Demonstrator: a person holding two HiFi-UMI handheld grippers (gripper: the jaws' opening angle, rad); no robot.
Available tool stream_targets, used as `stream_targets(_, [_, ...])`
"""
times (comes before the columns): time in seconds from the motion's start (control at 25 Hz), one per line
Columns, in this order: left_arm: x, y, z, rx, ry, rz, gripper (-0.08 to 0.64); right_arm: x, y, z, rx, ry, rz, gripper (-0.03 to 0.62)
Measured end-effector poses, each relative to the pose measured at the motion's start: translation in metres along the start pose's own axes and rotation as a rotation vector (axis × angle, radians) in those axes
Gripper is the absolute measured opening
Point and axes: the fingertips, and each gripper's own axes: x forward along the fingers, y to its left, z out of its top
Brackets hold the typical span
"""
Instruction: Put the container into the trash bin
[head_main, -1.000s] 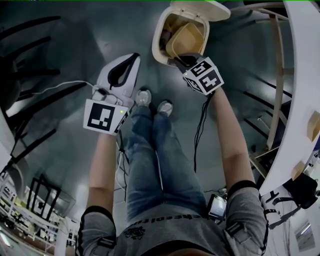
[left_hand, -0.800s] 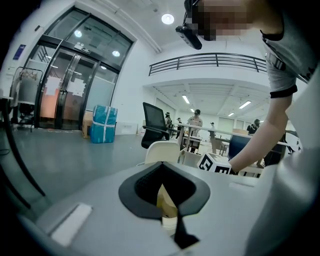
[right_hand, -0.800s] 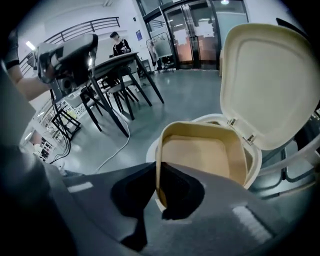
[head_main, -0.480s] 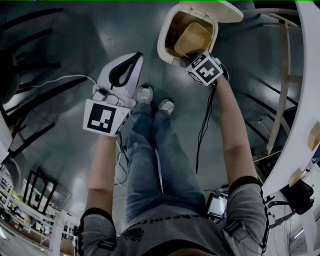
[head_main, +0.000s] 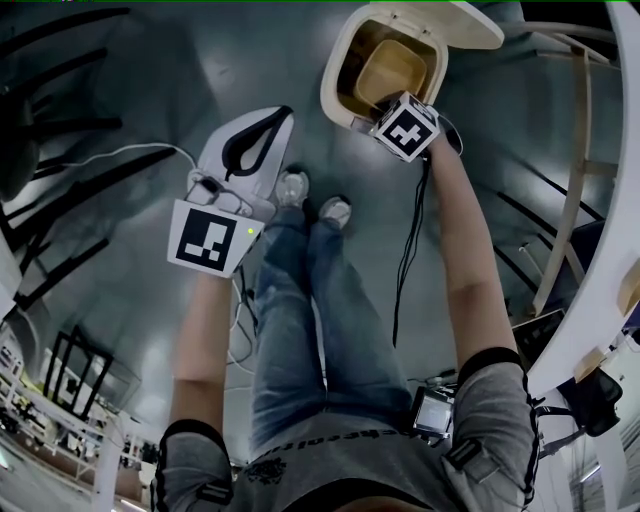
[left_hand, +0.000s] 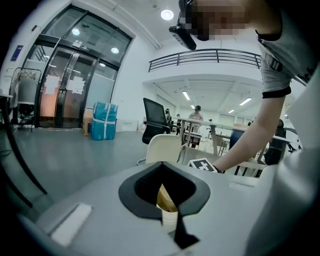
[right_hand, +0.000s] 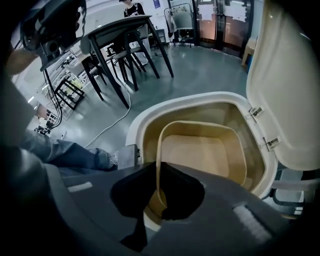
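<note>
A tan open-topped container (head_main: 392, 72) hangs inside the mouth of the cream trash bin (head_main: 335, 95), whose lid (head_main: 450, 22) stands open behind it. My right gripper (head_main: 383, 104) is at the bin's near rim, shut on the container's near wall. In the right gripper view that wall (right_hand: 159, 150) runs between the jaws of the right gripper (right_hand: 157, 192), and the container's floor (right_hand: 202, 155) lies within the bin's rim (right_hand: 134, 131). My left gripper (head_main: 279, 114) hovers over the floor left of the bin, shut and empty. In its own view the left gripper (left_hand: 167, 214) points towards the bin.
The person's two shoes (head_main: 290, 188) stand on the grey floor just before the bin. A white table edge (head_main: 612, 200) and wooden legs (head_main: 577, 150) lie to the right. A white cable (head_main: 130, 155) and black chair legs (head_main: 60, 60) lie to the left.
My right gripper has carried the container forward and farther into the bin's mouth. The left gripper has barely shifted.
</note>
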Motion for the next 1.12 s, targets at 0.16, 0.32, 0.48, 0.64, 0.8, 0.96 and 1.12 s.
stream_targets(0.16, [0.002, 0.002, -0.006, -0.005, 0.009, 0.006, 0.017, 0.008, -0.003, -0.006, -0.006, 0.038, 0.011, 0.014])
stream_targets(0.32, [0.003, 0.001, -0.011, -0.003, 0.023, 0.000, 0.017, 0.012, -0.014, -0.009, -0.044, 0.069, -0.037, 0.015])
stream_targets(0.48, [0.003, 0.002, -0.010, -0.007, 0.026, 0.002, 0.017, 0.014, -0.017, -0.013, -0.030, 0.095, -0.045, 0.025])
stream_targets(0.64, [0.005, 0.002, -0.011, -0.006, 0.028, 0.003, 0.017, 0.011, -0.033, 0.007, -0.072, 0.028, -0.144, 0.035])
stream_targets(0.8, [0.007, -0.001, -0.013, -0.006, 0.030, -0.002, 0.017, 0.012, -0.042, 0.006, -0.070, 0.025, -0.232, 0.042])
stream_targets(0.96, [0.006, -0.001, -0.015, -0.003, 0.036, -0.003, 0.017, 0.010, -0.046, 0.009, -0.054, 0.010, -0.259, 0.103])
stream_targets(1.12, [0.004, -0.001, -0.015, -0.007, 0.035, -0.001, 0.017, 0.004, -0.041, 0.014, -0.020, -0.021, -0.239, 0.104])
